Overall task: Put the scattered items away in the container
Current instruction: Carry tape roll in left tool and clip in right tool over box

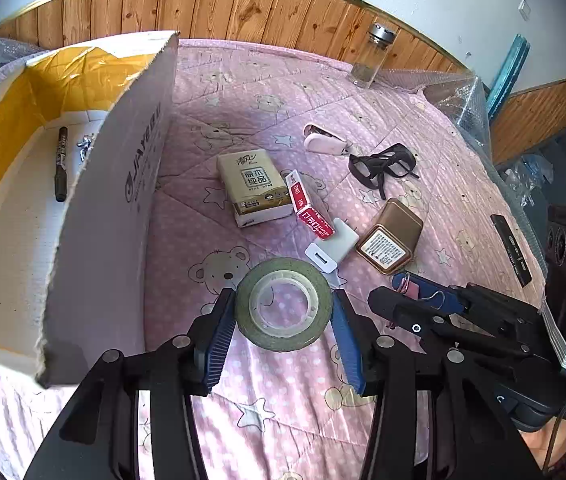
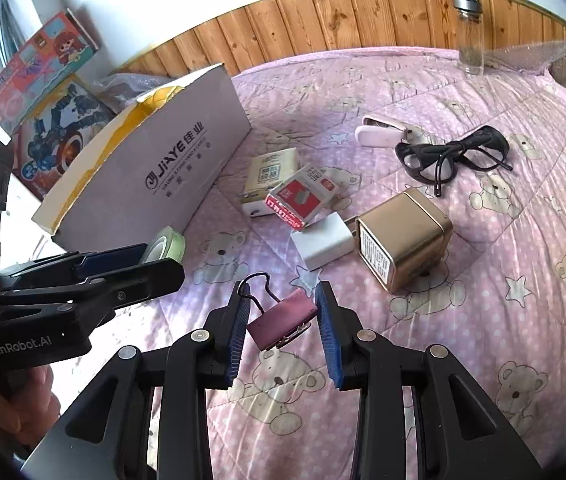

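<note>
- Left wrist view: your left gripper (image 1: 283, 312) has its jaws spread just wider than the tape roll (image 1: 283, 303) sitting between them; left pad looks to touch the roll's edge, right pad just beside it, so contact only, no clear clamp.
- Tape roll is olive-green with a clear core, lying flat on the pink bear-print quilt (image 1: 283, 420).
- Cardboard box (image 1: 123, 168) is open at left, yellow-lined, a black marker (image 1: 61, 164) already inside.
- Loose on the quilt: tissue pack (image 1: 253, 186), red staple box (image 1: 309, 210), white charger (image 1: 333, 250), gold tin (image 1: 391, 238), black glasses (image 1: 385, 164).
- Right wrist view: your right gripper (image 2: 283, 316) is partly open around a pink binder clip (image 2: 283, 318); both pads sit right at the clip's sides, firm pinch not certain.
- Clip lies tilted on the quilt, wire handle up-left, well apart from the box (image 2: 155, 168).
</note>
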Tool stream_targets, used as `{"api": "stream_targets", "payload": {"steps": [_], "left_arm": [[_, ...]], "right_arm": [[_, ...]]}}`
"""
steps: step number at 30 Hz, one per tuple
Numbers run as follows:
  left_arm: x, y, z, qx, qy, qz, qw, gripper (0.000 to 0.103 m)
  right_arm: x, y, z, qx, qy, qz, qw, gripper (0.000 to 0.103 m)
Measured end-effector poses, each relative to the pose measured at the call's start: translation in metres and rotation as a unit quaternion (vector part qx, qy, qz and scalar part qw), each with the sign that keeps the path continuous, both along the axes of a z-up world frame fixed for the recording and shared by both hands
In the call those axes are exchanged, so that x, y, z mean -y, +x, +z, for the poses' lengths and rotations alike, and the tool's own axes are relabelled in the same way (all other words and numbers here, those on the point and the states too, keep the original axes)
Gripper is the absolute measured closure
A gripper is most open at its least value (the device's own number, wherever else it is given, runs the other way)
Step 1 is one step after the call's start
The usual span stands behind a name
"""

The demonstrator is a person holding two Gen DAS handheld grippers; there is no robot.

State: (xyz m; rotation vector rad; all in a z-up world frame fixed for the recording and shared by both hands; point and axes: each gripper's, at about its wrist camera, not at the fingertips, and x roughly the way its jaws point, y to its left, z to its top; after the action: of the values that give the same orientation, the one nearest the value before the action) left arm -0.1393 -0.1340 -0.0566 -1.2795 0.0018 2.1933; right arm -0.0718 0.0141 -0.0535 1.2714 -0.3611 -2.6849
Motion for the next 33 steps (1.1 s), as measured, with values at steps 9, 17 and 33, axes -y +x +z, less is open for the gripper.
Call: {"api": "stream_targets", "payload": {"steps": [9,17,33], "left_arm": [[0.019,0.038,0.028,-0.026,0.013,-0.001,0.9996,0.054],[0.035,0.060,0.043,-0.038,-0.021,0.029,0.9986,0.054],[0.089,0.075,0.091,-0.085,-0.021,0.083,0.9927,0.054]], "right_arm": [[0.025,0.033,0.025,-0.026,0.006,0.015,1.000,0.068],[0.048,0.058,0.052,-0.046,0.016,0.035,0.998,0.068],[0.102,0.062,0.119,-0.100,0.046,0.095,0.989,0.068]]}}
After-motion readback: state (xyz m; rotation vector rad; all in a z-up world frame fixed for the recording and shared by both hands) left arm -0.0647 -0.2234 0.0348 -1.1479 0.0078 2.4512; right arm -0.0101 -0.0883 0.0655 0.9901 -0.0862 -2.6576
